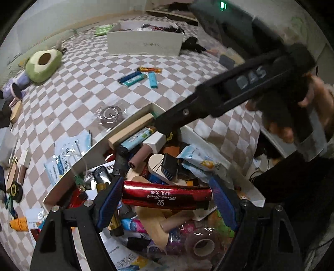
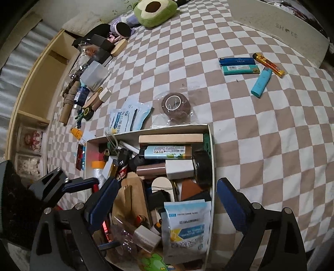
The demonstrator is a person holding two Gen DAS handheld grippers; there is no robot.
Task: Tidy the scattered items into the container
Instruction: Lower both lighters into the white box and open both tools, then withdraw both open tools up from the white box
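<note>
Between gripper pads, glossy red tube [image 1: 167, 197]

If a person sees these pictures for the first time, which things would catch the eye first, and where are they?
First, the shiny red tube, held across the left gripper just above the overfilled white box. Next, the green avocado plush at the far edge of the checkered bedspread. Then the cluster of lighters, lying loose on the bedspread beyond the box.
</note>
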